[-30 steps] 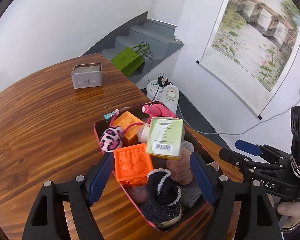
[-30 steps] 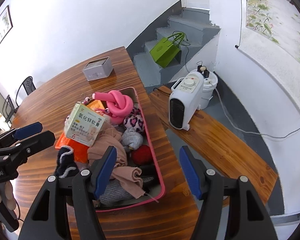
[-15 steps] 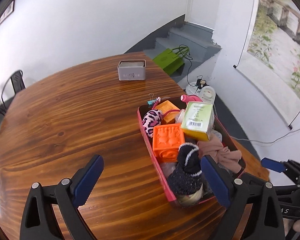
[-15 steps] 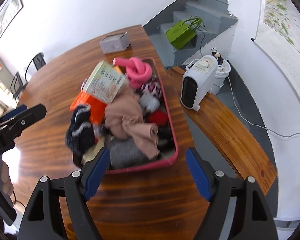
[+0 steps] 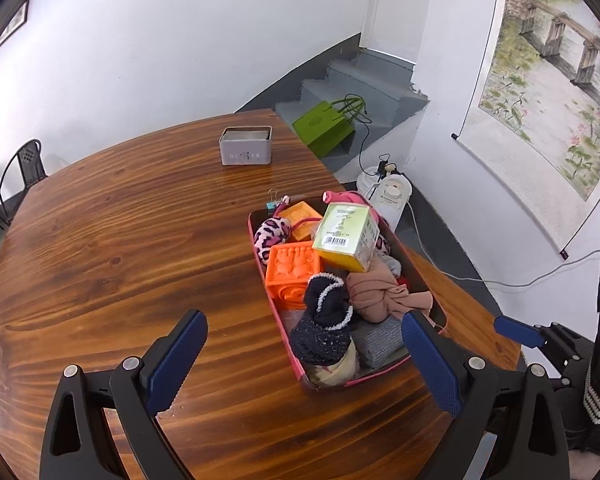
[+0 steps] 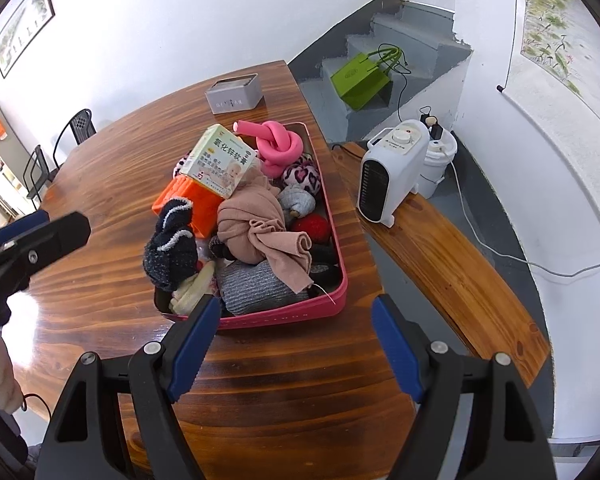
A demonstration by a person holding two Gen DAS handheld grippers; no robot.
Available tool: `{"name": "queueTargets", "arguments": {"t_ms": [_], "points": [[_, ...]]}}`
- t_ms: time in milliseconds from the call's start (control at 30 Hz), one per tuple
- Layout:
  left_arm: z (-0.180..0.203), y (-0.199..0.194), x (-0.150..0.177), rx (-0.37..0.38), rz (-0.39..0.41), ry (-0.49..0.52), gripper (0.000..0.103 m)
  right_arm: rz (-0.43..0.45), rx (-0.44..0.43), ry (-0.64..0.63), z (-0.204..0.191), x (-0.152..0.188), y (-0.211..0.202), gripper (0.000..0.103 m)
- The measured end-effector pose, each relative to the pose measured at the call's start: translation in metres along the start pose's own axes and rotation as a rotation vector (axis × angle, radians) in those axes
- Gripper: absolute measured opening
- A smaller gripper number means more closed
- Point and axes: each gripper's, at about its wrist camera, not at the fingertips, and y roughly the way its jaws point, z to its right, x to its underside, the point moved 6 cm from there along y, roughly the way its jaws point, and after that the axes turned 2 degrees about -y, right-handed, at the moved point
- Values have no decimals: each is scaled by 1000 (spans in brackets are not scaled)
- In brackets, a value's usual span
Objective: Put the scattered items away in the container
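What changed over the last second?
Both grippers pulled back from the pink tray: left gripper and right gripper now hang open and empty over the table. The green box still rests on the pile; the grey tin is unmoved.

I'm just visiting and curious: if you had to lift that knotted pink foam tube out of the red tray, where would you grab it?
Probably by the straight free end of the knotted pink foam tube, coming down from above. That end juts clear to the left of the knot at the far end of the red tray, so open jaws could straddle it. The knot itself looks too bulky.
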Motion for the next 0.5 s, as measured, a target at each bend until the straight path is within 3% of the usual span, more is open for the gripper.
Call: {"name": "queueTargets", "arguments": {"t_ms": [333,500], "points": [[3,10,-1,27,-27,20,102,-2,19,23,7,1,-2,81],[1,8,-1,20,-4,47,102,-11,27,22,5,2,0,81]]}}
